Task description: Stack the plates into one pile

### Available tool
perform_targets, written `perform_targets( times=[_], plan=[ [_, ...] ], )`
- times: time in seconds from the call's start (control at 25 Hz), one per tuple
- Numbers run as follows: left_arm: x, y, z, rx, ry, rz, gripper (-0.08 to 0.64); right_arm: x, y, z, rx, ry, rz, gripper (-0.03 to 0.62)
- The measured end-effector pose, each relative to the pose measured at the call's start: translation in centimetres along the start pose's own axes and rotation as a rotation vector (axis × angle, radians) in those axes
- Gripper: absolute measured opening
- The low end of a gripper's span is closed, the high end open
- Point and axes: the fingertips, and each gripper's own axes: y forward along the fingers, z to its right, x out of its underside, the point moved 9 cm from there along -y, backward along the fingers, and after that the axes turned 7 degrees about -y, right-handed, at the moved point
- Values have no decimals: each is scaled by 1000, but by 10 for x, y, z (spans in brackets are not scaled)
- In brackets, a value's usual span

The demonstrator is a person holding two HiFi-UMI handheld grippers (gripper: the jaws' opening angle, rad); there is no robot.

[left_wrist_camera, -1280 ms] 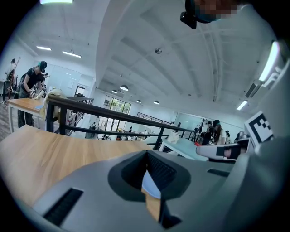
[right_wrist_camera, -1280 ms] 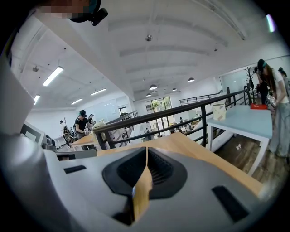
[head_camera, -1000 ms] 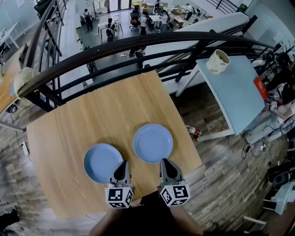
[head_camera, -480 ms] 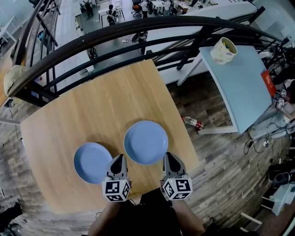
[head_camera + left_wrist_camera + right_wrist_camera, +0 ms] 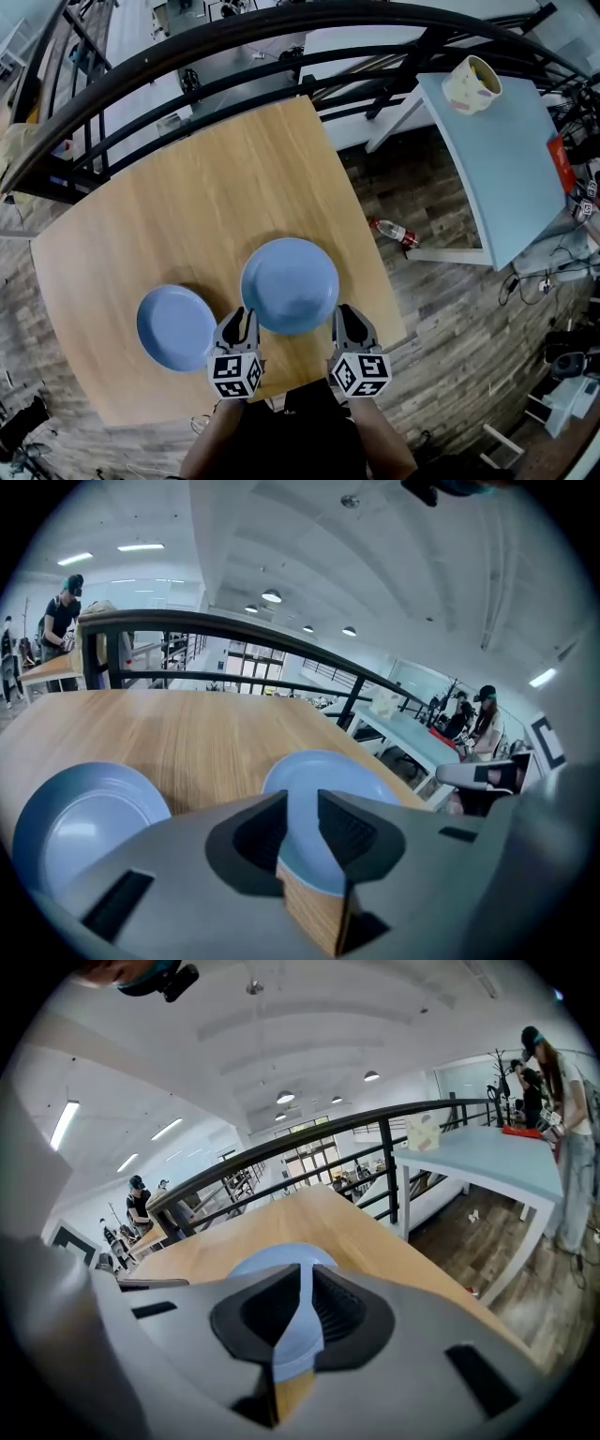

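Note:
Two blue plates lie side by side on the wooden table [image 5: 187,216]. The smaller-looking left plate [image 5: 175,327] [image 5: 84,817] sits near the front edge, and the right plate [image 5: 290,285] [image 5: 323,766] [image 5: 272,1257] is beside it. My left gripper [image 5: 237,328] [image 5: 302,794] hovers just in front of the gap between the plates. Its jaws are opening, with nothing between them. My right gripper [image 5: 349,323] [image 5: 302,1269] hangs at the right plate's near right rim, jaws drawn together to a thin slit and holding nothing.
A black curved railing [image 5: 234,56] borders the table's far side. To the right stands a light blue table [image 5: 497,141] with a cup [image 5: 472,84] on it. A bottle [image 5: 394,232] lies on the wood floor below. The table's right edge is close to my right gripper.
The left gripper's jaws have parted slightly. Both grippers stay at the table's front edge while the head view has shifted, so the plates sit lower and further left.

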Motion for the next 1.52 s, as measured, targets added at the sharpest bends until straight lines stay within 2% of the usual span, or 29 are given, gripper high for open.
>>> perform_targets(
  times=[0.04,0.08,0.16,0.2,0.24,0.64,1.24,1.28,1.36,1.52],
  plan=[
    [3,4,-1,-7,-5,-14,138,4,4,4,1,3,-13,40],
    [6,8,-2,-14,-10,-25,152,7,7,8,3,8,-25,41],
    [12,14,-4,-29,-27,-42,164,15,14,15,8,21,-53,59],
    [14,16,-5,-36,-38,-50,166,19,17,18,10,26,-68,97],
    [16,19,-7,-44,-49,-56,169,22,20,21,12,29,-81,103],
    [27,40,-21,-98,-89,-109,183,43,46,32,0,41,-185,109],
    [39,54,-30,-115,-141,-159,180,62,62,35,-5,69,-263,106],
    [40,55,-30,-120,-138,-160,173,62,63,35,-3,70,-265,99],
    [40,55,-31,-130,-124,-157,88,62,63,34,-1,69,-266,89],
    [41,54,-31,-126,-140,-144,71,62,63,33,11,67,-263,75]
  ],
)
